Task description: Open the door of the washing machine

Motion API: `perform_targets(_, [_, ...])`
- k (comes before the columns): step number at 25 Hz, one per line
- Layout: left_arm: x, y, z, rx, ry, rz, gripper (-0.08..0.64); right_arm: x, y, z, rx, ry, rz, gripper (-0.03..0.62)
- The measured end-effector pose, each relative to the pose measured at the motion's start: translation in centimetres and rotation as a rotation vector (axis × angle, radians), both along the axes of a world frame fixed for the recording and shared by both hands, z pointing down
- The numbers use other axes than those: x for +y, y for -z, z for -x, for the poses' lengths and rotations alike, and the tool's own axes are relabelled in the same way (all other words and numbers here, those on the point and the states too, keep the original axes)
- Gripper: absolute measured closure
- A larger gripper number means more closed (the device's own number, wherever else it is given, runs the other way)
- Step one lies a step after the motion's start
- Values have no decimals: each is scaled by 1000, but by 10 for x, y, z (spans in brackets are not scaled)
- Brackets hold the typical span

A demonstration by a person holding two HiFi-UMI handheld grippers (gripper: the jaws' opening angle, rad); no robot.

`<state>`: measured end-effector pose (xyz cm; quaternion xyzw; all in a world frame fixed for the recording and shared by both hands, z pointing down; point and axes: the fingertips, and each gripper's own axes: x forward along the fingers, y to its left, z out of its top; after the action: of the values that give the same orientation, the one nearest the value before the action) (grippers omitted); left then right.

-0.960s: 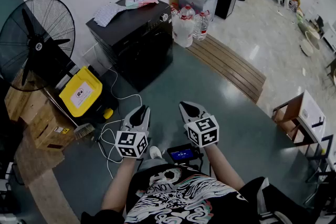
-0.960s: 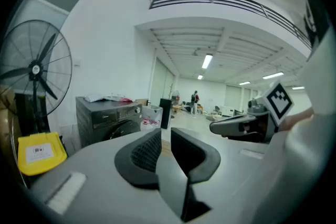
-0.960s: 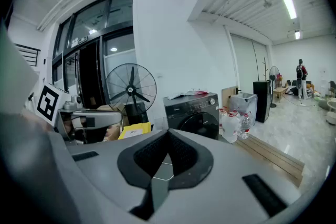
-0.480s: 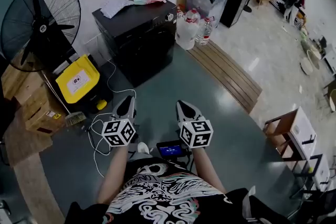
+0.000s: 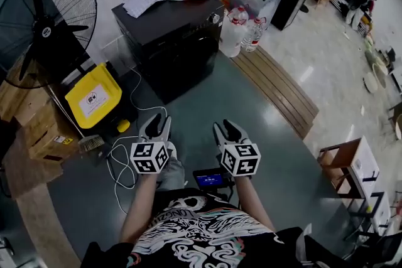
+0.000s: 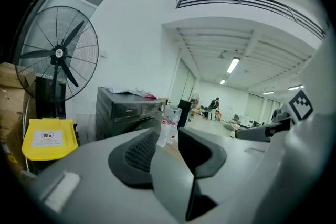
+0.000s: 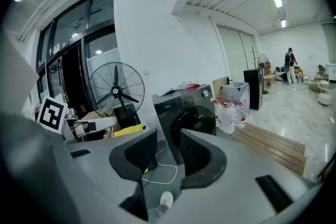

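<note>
Both grippers hang out in front of the person, well short of the black front-loading washing machine (image 5: 169, 41). It stands against the white wall across the grey-green floor. Left gripper (image 5: 159, 123): jaws opening, nothing between them. Right gripper (image 5: 226, 128): same story, spreading wide, empty. The machine's round dark door (image 7: 190, 126) looks shut and untouched.

Now the risks, as I read them. It's a dark door on a dark cabinet, so its edge is hard to pick out, and a jaw could slide off the rim. Pull at the hinge side and it won't budge. And watch that loose white cable (image 5: 122, 163) looped on the floor by the feet: it could trip the walk-in.
</note>
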<state>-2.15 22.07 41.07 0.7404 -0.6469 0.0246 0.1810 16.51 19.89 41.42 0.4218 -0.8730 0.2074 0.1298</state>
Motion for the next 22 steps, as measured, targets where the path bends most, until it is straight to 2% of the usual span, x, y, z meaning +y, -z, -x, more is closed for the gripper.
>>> perform_targets(4, [-76, -26, 54, -14, -13, 15, 426, -68, -28, 50, 64, -23, 32, 456])
perform_targets(10, [-177, -72, 105, -70, -158, 119, 426, -174, -58, 118, 161, -117, 114, 466])
perform_targets(13, [-217, -92, 127, -61, -193, 159, 428, -218, -66, 147, 181, -139, 135, 465])
perform_targets(17, [-259, -122, 139, -50, -232, 202, 430, -261, -77, 165, 187, -158, 148, 463])
perform_targets(22, [-293, -149, 140, -59, -262, 242, 431, -292, -85, 162, 190, -172, 161, 462])
